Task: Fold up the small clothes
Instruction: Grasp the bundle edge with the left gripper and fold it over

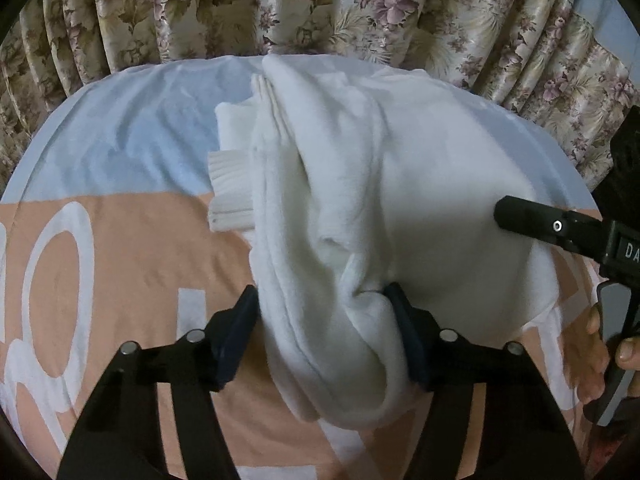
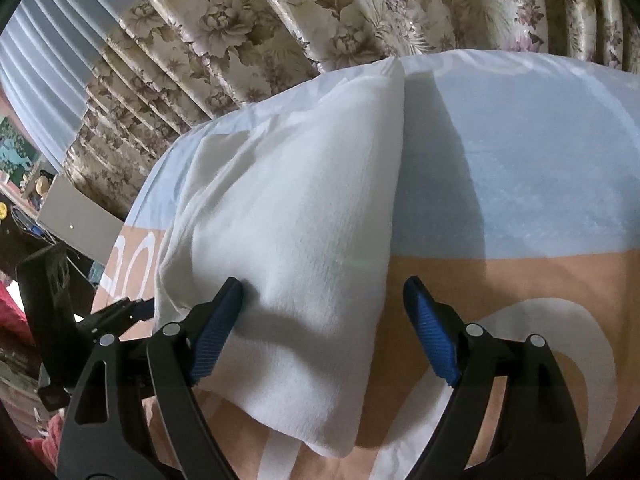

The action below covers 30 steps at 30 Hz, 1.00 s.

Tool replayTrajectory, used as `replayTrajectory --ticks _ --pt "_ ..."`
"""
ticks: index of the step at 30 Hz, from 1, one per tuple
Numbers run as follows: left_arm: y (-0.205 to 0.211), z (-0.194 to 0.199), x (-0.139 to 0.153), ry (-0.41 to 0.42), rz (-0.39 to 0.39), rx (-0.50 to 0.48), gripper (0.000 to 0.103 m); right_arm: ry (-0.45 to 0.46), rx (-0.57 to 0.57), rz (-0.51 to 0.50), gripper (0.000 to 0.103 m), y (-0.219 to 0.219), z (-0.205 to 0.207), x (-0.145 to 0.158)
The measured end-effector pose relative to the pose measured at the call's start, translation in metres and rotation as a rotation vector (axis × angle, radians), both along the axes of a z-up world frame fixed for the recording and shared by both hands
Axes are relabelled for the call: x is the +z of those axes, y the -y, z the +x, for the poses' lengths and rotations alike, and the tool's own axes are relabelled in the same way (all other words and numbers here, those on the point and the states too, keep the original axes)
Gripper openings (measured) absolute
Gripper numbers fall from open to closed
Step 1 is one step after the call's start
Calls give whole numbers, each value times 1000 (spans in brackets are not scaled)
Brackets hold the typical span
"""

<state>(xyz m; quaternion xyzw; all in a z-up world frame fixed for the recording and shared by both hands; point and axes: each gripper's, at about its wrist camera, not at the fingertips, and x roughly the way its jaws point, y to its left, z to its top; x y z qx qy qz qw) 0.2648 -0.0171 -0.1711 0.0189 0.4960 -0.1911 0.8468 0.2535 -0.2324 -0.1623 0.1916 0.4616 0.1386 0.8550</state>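
Left wrist view looks steeply down on a bed [image 1: 120, 264] spread with a peach, pale-blue and white sheet, backed by a floral curtain [image 1: 320, 8] along its far edge. A white garment [image 1: 420, 184] lies bunched over the middle of the bed, reaching toward that far edge, with ribbed white fabric [image 1: 230, 192] showing at its left side. The left hand-held gripper [image 1: 322, 330] points downward, its pads pressed on a thick rolled fold of the garment at the near end. The right hand-held gripper [image 2: 322, 308] is angled down over the garment's right part; its jaws stand wide apart, the left pad [image 2: 218, 336] touching the cloth, the right pad [image 2: 434, 336] clear over bare sheet. A person's fingers [image 1: 592, 344] wrap its handle.
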Motion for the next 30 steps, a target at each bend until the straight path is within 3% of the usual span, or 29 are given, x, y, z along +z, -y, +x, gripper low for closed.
replayTrajectory --ticks 11,14,17,21,24,30 --pt "-3 2 2 -20 -45 5 53 -27 7 43 87 0 11 -7" --pt "-4 1 3 -29 -60 4 44 -30 2 56 86 -2 14 -9" --pt "-5 3 4 -45 -73 15 36 -1 37 -36 66 -16 13 -2" --pt "-2 -2 12 -24 -53 19 28 35 48 -84 39 -20 11 8" --pt "0 -6 22 9 -28 41 26 117 87 -192 35 -34 3 21" --pt "11 -22 51 90 20 50 25 233 108 -267 33 -40 -10 45"
